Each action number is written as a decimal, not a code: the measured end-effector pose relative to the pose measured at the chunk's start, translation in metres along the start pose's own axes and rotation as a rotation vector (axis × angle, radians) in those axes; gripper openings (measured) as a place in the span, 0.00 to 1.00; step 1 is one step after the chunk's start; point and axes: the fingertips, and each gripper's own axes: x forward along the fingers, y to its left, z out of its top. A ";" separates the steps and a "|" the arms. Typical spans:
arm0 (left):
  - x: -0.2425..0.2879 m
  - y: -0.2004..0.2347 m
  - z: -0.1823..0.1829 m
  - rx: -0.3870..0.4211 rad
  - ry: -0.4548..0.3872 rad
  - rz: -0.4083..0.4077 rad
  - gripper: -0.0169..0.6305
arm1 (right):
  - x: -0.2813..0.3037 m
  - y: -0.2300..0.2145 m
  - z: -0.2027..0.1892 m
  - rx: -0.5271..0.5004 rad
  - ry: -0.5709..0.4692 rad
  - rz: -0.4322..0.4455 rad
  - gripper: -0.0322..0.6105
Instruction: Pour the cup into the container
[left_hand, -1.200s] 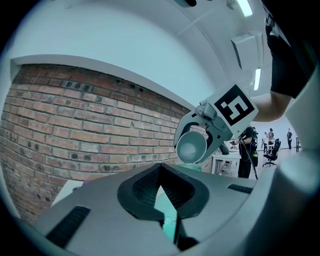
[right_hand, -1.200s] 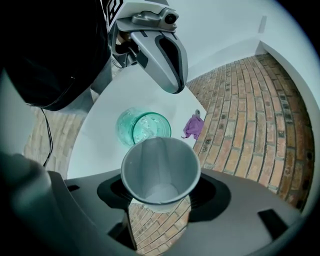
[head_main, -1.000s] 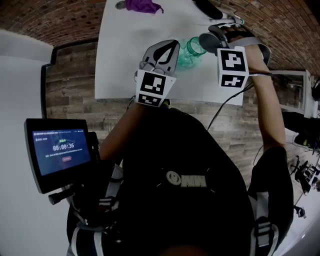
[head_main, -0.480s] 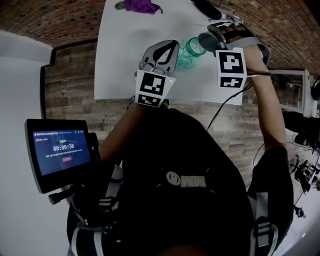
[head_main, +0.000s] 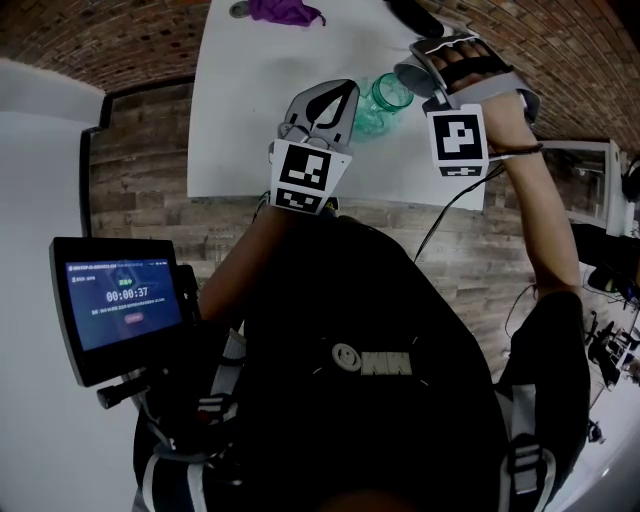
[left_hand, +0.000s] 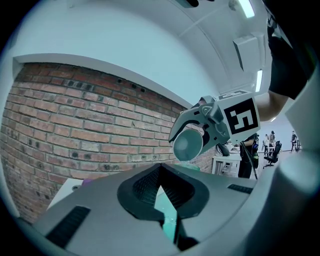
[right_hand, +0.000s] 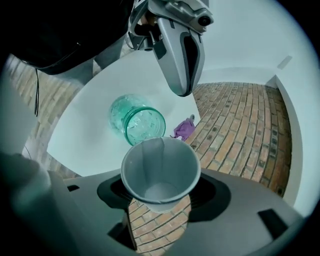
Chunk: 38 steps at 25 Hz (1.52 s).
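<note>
The cup (right_hand: 160, 172) is grey, the container (right_hand: 137, 125) translucent green, the cloth (right_hand: 184, 130) purple

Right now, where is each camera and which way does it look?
Head view: on the person's head, looking down at the table; arms and chest show.
Left gripper view: on the left gripper, facing the brick wall; the right gripper shows.
Right gripper view: on the right gripper, looking down past its cup at the jar; the left gripper shows.
Shared: head and right gripper views show the jar.
</note>
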 end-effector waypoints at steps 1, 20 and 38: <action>0.000 0.000 0.000 0.000 0.000 0.001 0.03 | 0.000 0.000 0.001 -0.012 -0.001 -0.005 0.50; 0.001 0.004 -0.001 0.011 0.018 0.010 0.03 | 0.005 0.006 0.006 0.221 -0.133 0.016 0.50; 0.013 -0.018 -0.010 0.021 0.089 0.000 0.03 | 0.016 0.051 -0.024 1.300 -0.551 -0.041 0.50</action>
